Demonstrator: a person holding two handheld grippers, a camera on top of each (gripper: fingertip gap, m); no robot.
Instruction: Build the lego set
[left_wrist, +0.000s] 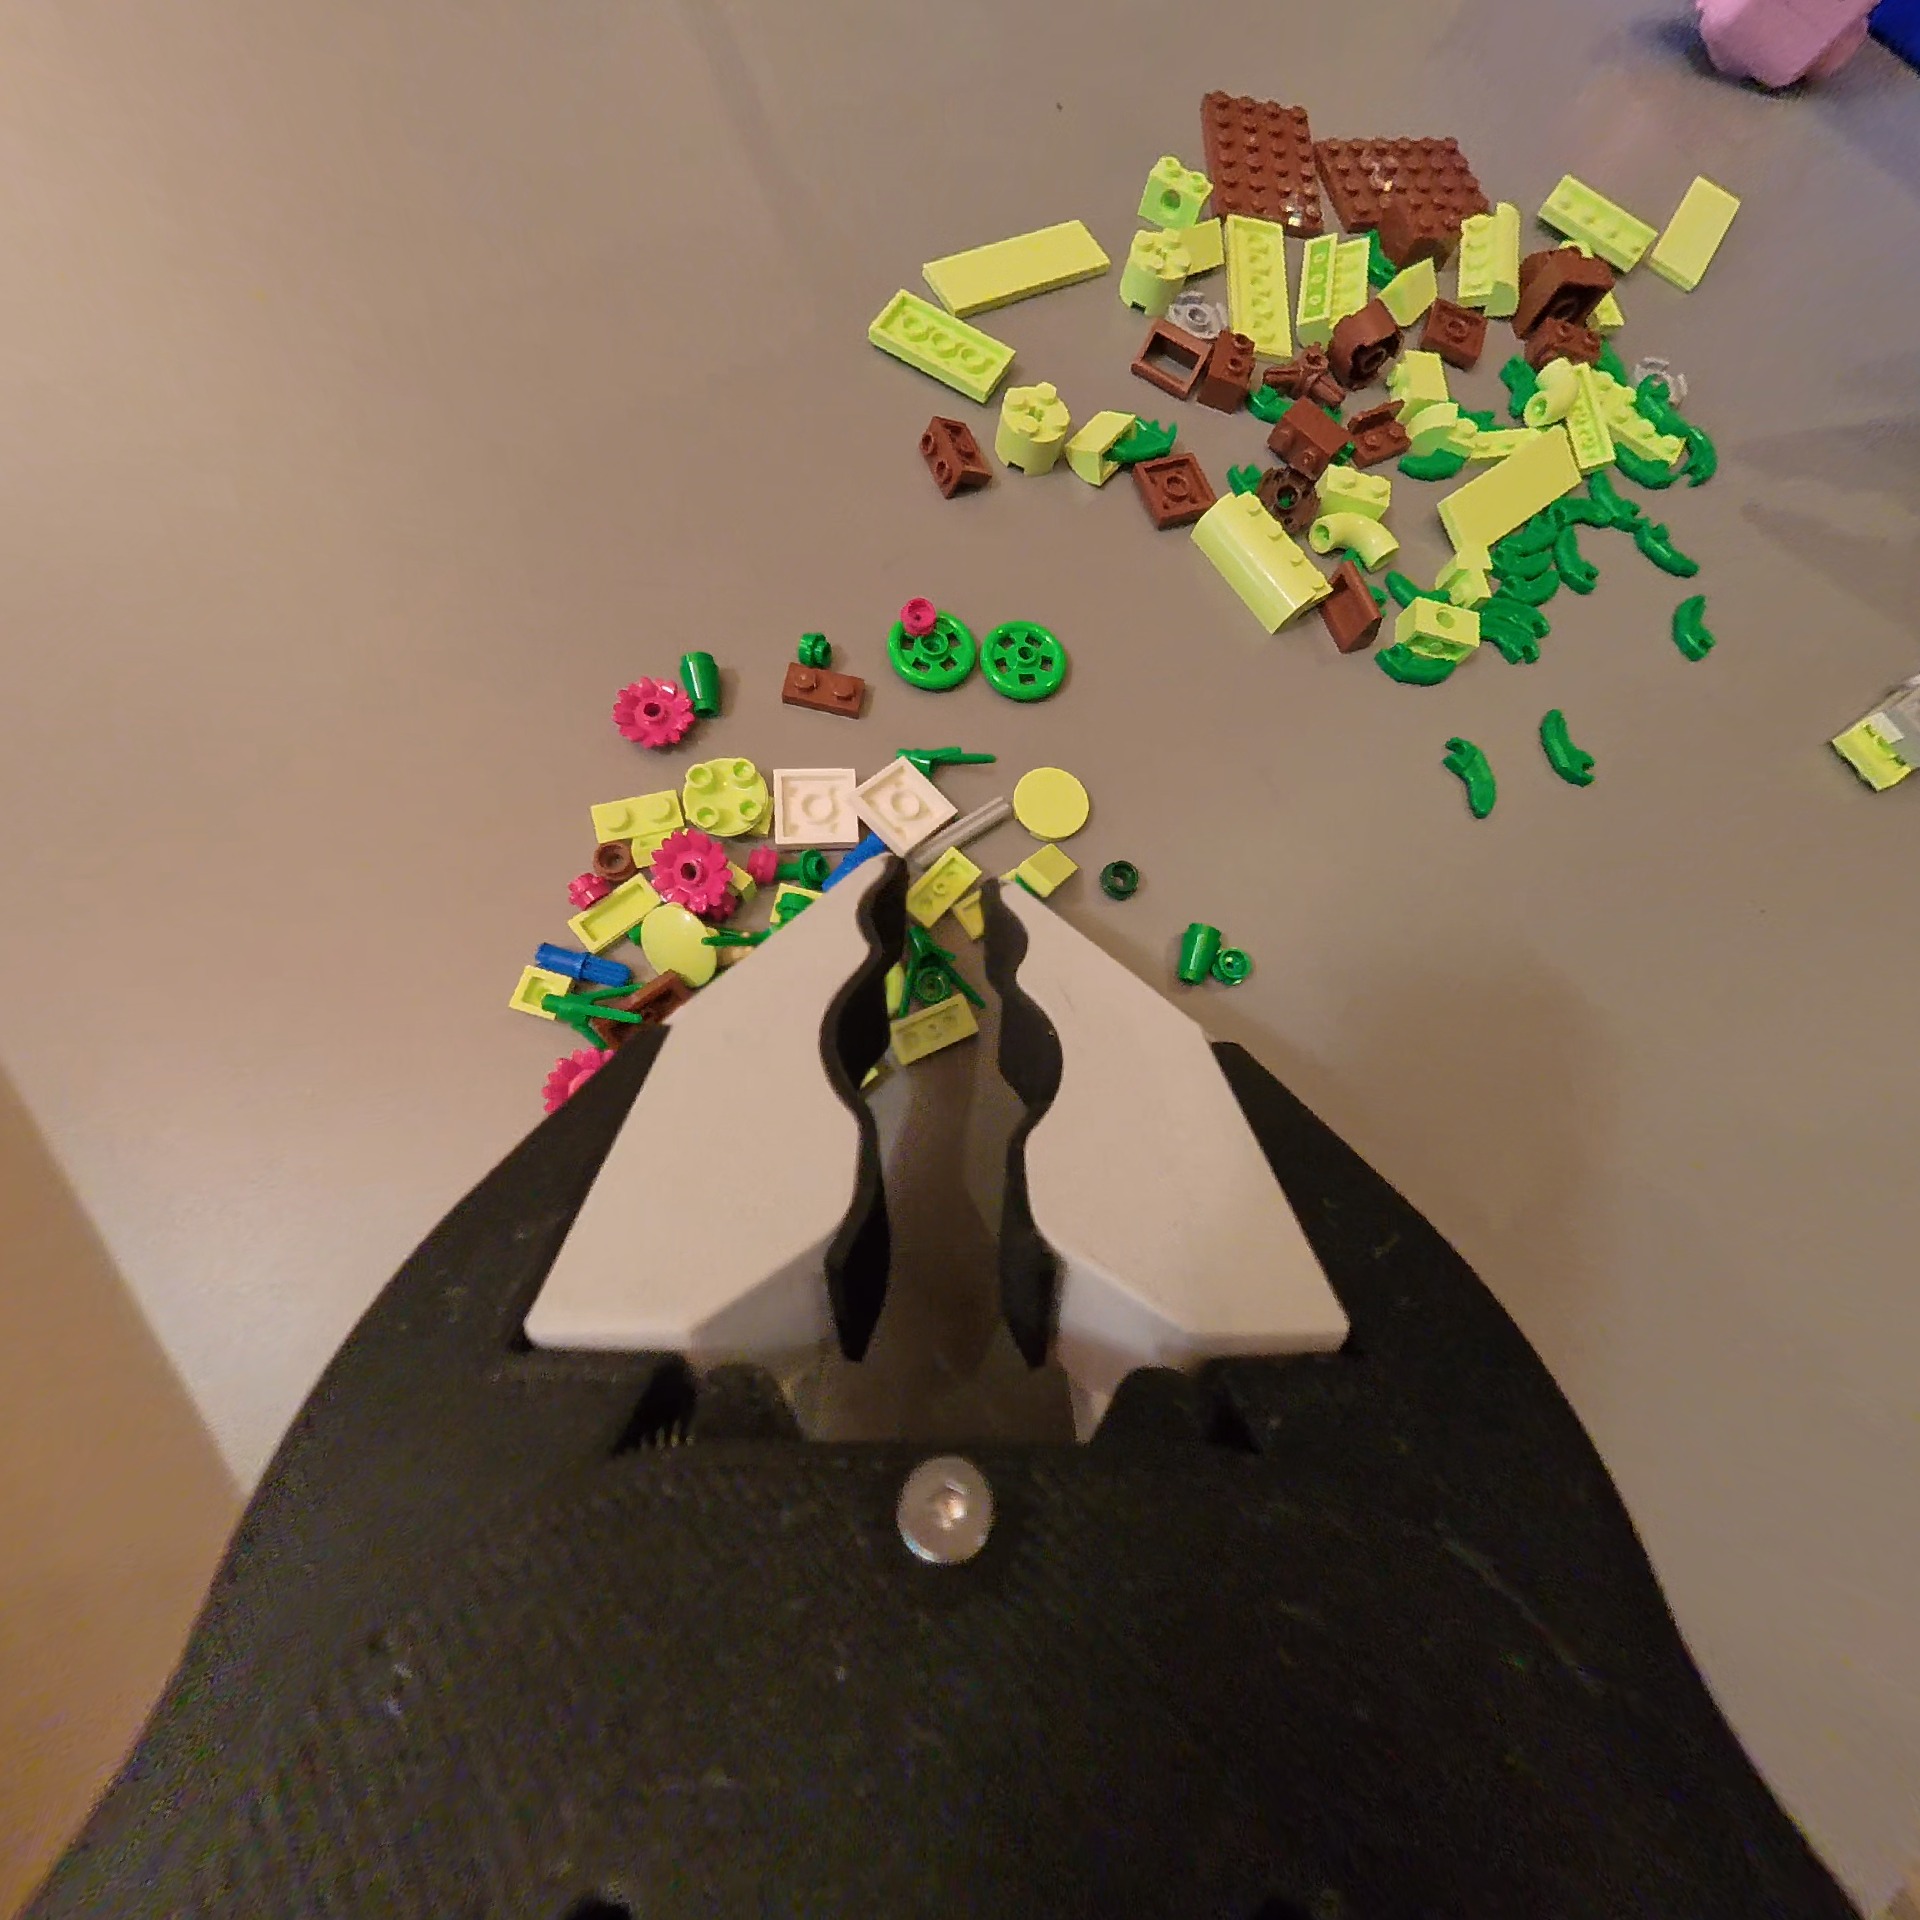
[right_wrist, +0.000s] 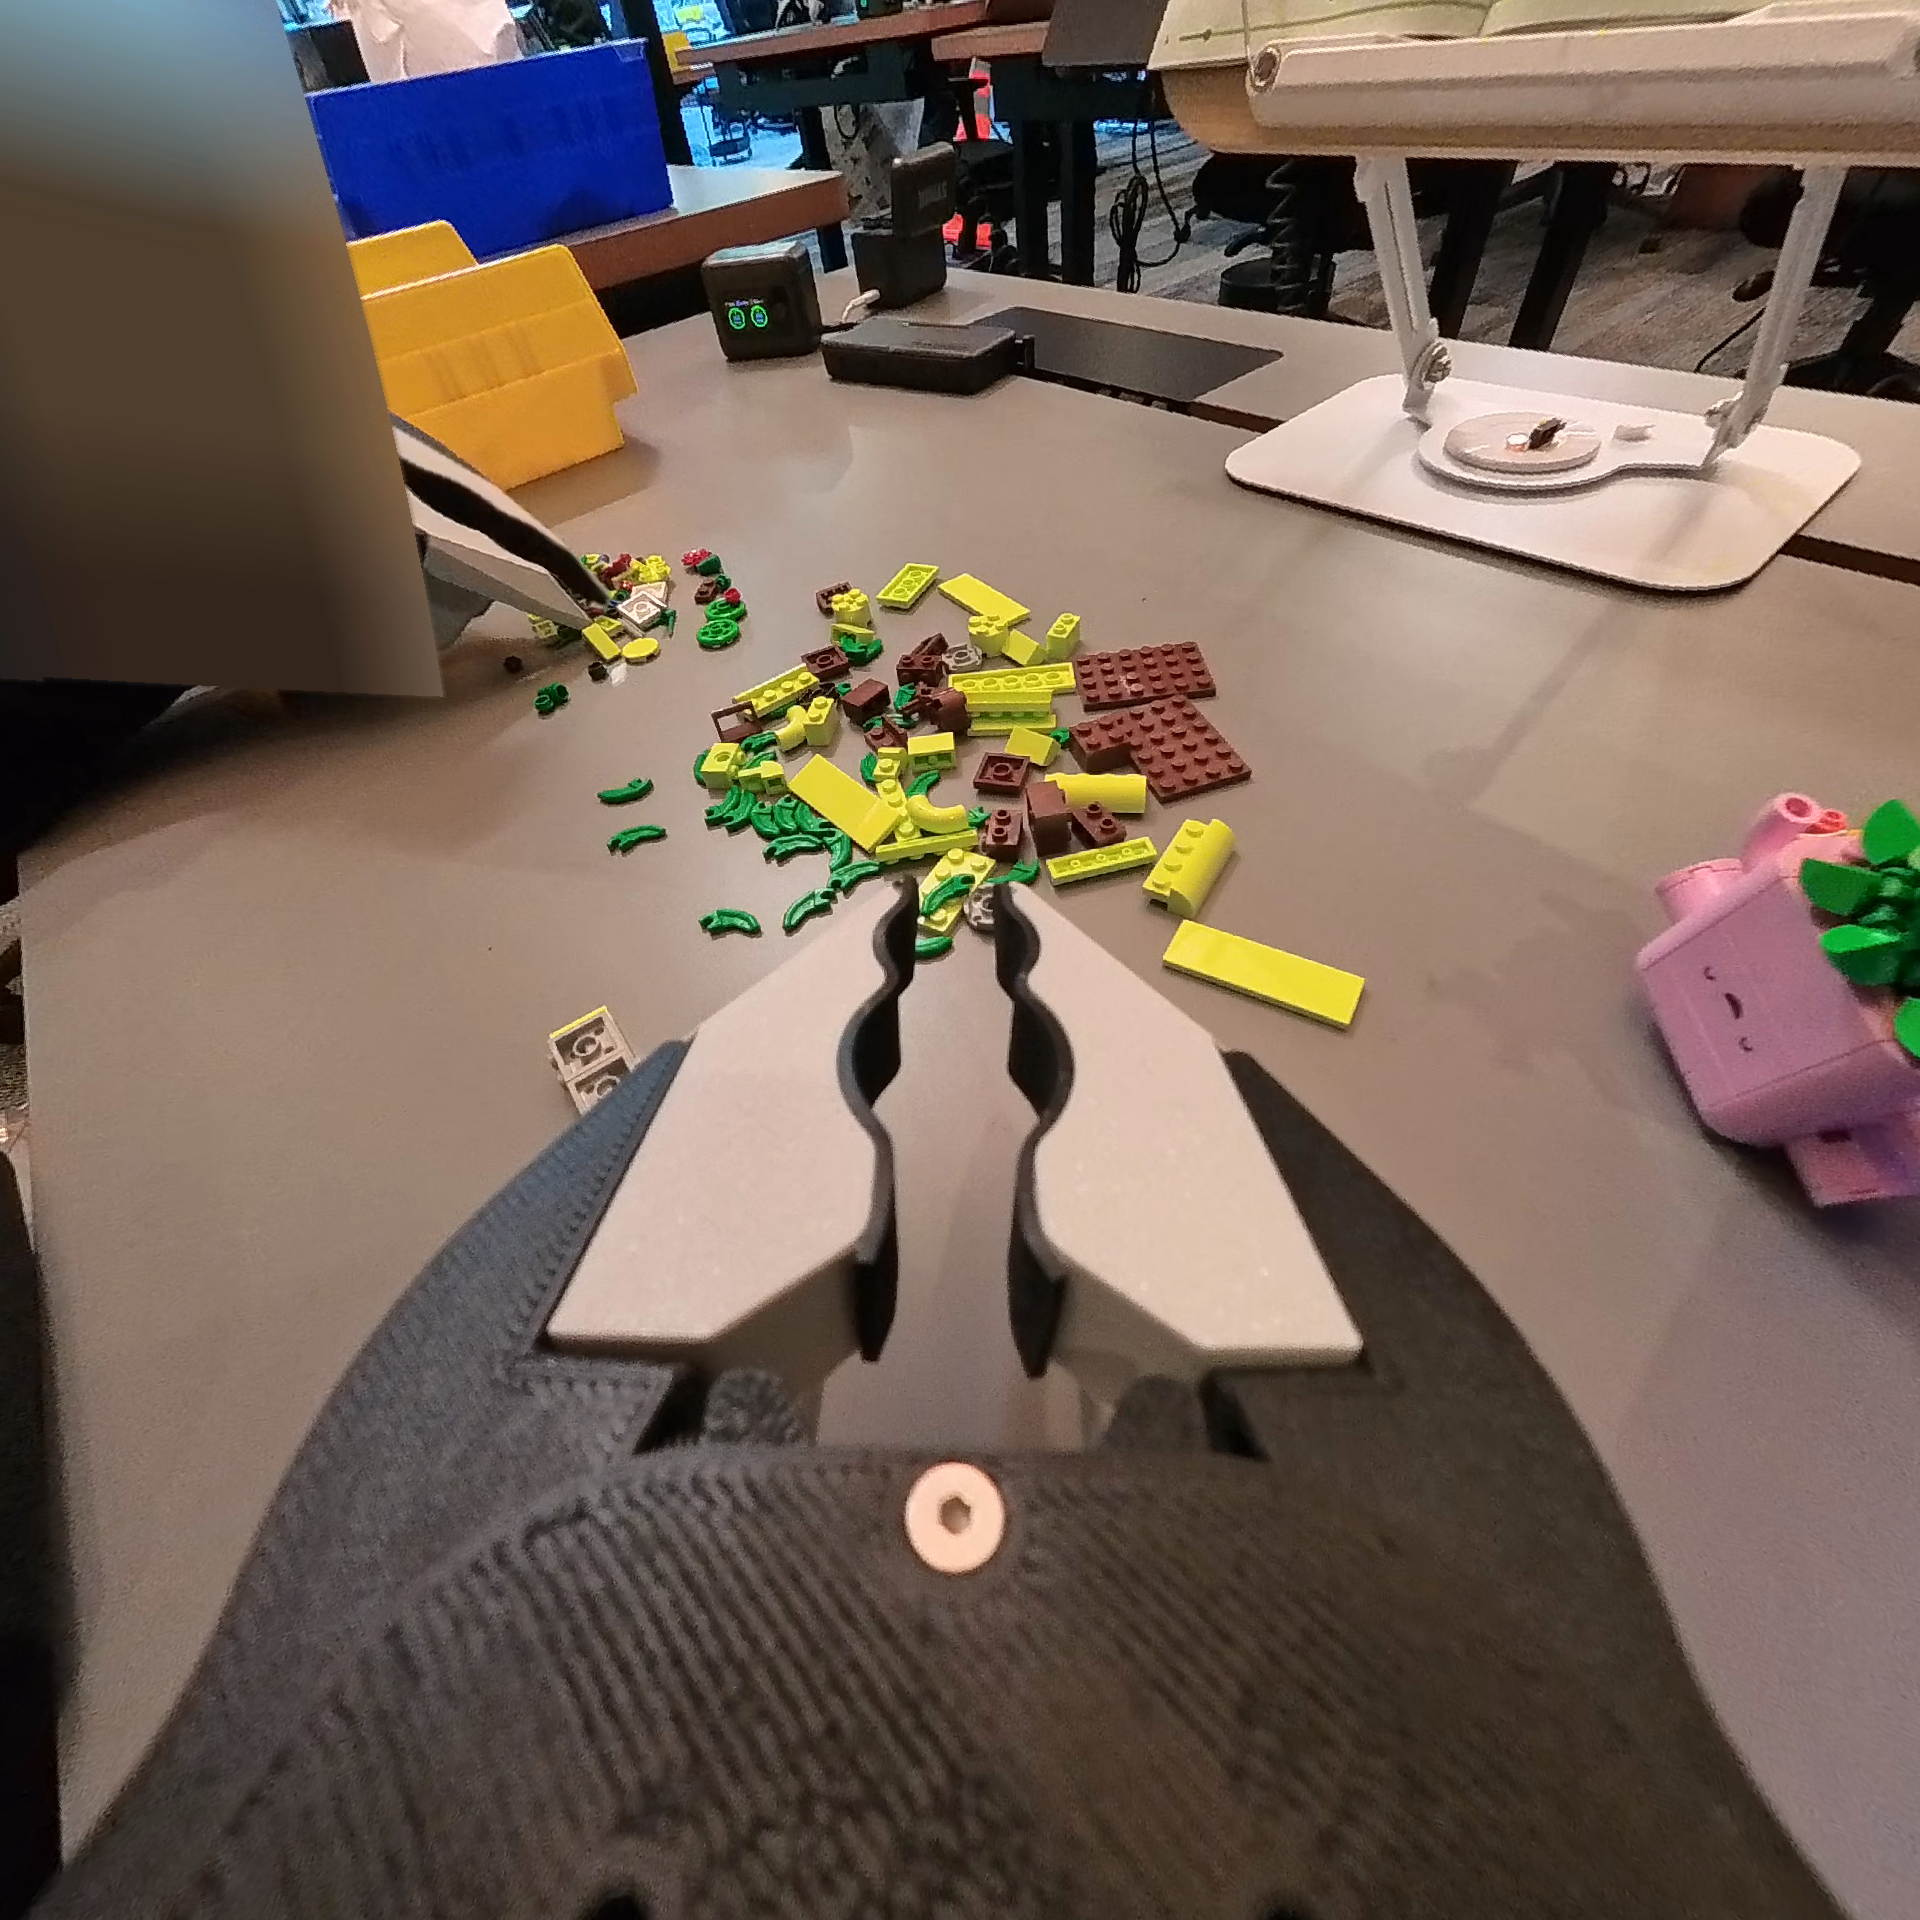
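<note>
My left gripper (left_wrist: 948, 881) is open by a narrow gap and empty. Its tips hang low over a small pile of pieces (left_wrist: 727, 862): pink flowers, lime plates, two white tiles (left_wrist: 816, 805) and green wheels (left_wrist: 977, 649). A lime plate (left_wrist: 940, 883) shows on the table between the tips. My right gripper (right_wrist: 958, 899) is open by a narrow gap and empty, at the near edge of the big pile of lime, brown and green pieces (right_wrist: 935, 748). Brown plates (right_wrist: 1153, 717) lie at the pile's far right. The left gripper (right_wrist: 561, 592) also shows in the right wrist view.
A lilac brick-built pot with green leaves (right_wrist: 1787, 997) lies at the right. A small grey and lime assembly (right_wrist: 592, 1055) sits beside my right gripper. A long lime tile (right_wrist: 1262, 977) lies apart. Yellow bins (right_wrist: 488, 353), black devices and a white book stand (right_wrist: 1538, 468) stand at the back. One gripper's finger ends stand about 30 cm off the other's.
</note>
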